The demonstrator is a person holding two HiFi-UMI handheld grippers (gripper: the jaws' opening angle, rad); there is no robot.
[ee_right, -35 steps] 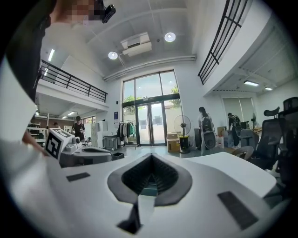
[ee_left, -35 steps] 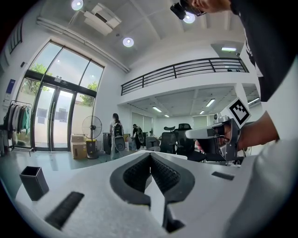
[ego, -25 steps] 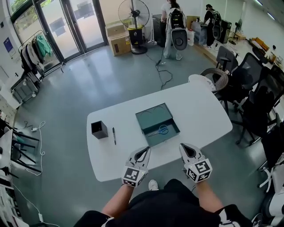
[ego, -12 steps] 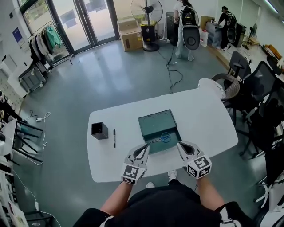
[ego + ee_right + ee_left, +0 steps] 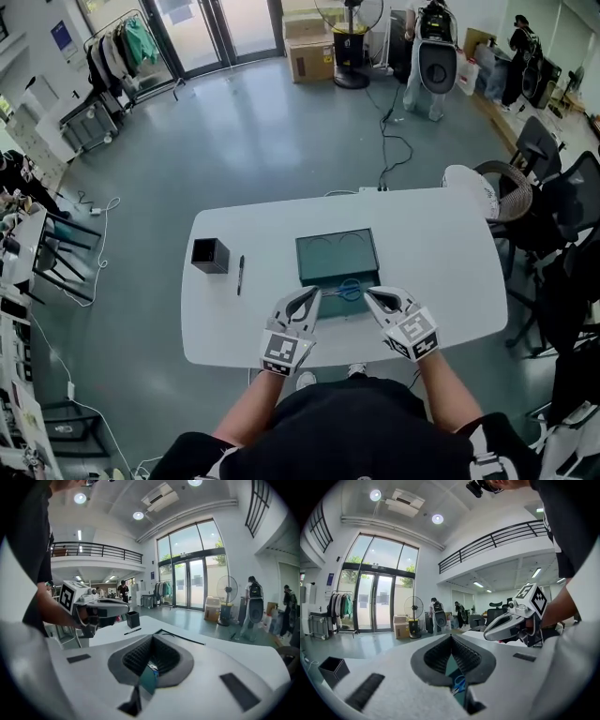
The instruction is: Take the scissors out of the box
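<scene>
The blue-handled scissors (image 5: 349, 289) lie in the near part of an open dark green box (image 5: 323, 246) on the white table (image 5: 431, 253). My left gripper (image 5: 312, 293) is at the box's near left corner, its jaws shut and empty. Shut and empty too, my right gripper (image 5: 371, 294) hovers at the near right edge, just right of the scissors. In the left gripper view the scissors (image 5: 459, 684) show below the closed jaw tips (image 5: 451, 636). The right gripper view shows the green box wall (image 5: 149, 680) under its closed jaws (image 5: 152, 637).
A black square cup (image 5: 209, 254) and a black pen (image 5: 240, 275) lie on the table's left part. Office chairs (image 5: 567, 211) and a round wicker stool (image 5: 502, 187) crowd the right side. Far back, people stand by a fan (image 5: 349, 37) and a cardboard box (image 5: 309, 56).
Both grippers have moved forward from the table's near edge up to the box's near rim, drawing closer to the scissors. Their jaws have stayed shut.
</scene>
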